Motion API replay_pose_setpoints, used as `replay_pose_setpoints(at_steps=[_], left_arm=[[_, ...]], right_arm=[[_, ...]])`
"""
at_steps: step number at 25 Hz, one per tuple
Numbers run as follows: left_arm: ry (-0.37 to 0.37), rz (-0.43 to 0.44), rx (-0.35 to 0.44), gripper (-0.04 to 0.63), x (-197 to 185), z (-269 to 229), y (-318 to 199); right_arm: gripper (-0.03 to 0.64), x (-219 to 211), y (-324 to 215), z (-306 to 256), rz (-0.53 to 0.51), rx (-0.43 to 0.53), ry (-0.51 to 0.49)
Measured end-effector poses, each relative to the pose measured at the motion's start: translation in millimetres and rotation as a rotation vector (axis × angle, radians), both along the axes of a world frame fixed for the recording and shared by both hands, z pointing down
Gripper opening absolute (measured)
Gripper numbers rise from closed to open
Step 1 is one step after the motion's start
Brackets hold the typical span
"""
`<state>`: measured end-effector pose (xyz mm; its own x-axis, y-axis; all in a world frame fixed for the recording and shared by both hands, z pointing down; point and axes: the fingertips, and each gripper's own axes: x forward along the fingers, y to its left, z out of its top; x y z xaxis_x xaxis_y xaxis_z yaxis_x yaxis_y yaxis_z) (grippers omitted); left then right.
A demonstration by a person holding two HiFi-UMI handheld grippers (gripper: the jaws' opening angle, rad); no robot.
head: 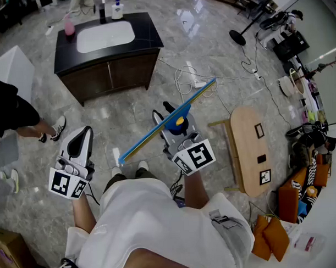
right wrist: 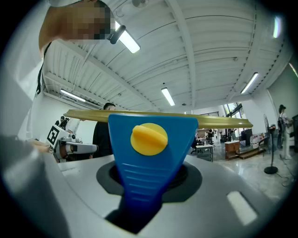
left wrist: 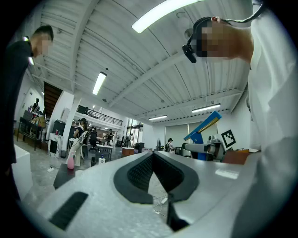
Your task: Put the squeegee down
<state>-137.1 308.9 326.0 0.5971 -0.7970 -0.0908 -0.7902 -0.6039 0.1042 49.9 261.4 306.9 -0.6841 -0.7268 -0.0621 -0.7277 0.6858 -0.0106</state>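
Above the floor (head: 129,113), between cabinet (head: 107,47) and table (head: 248,150), the squeegee (head: 157,128) is hanging mid-air, its handle clamped in the right gripper (head: 176,125). The left gripper (head: 83,140) is pinched closed, empty. Releasing here risks a drop, since nothing is supporting it.

Left claw (left wrist: 153,155) closed and empty, blue squeegee (left wrist: 206,124) at right, pink bottle (left wrist: 71,161) left

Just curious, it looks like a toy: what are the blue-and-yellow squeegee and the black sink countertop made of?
Blue-and-yellow squeegee: apparently moulded plastic, smooth satin finish, ribbed grip lines. Black sink countertop: probably polished stone or laminate; dark, faintly glossy.
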Motion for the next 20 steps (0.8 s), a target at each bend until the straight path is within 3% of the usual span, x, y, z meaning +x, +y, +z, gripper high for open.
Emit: replay_pose_setpoints(at_steps=[20], left_arm=[[0.013, 0.0, -0.007, 0.0, 4.2, -0.9, 2.7]], right_arm=[[0.143, -4.3, 8.7, -1.1, -0.028, 0.005, 0.006]])
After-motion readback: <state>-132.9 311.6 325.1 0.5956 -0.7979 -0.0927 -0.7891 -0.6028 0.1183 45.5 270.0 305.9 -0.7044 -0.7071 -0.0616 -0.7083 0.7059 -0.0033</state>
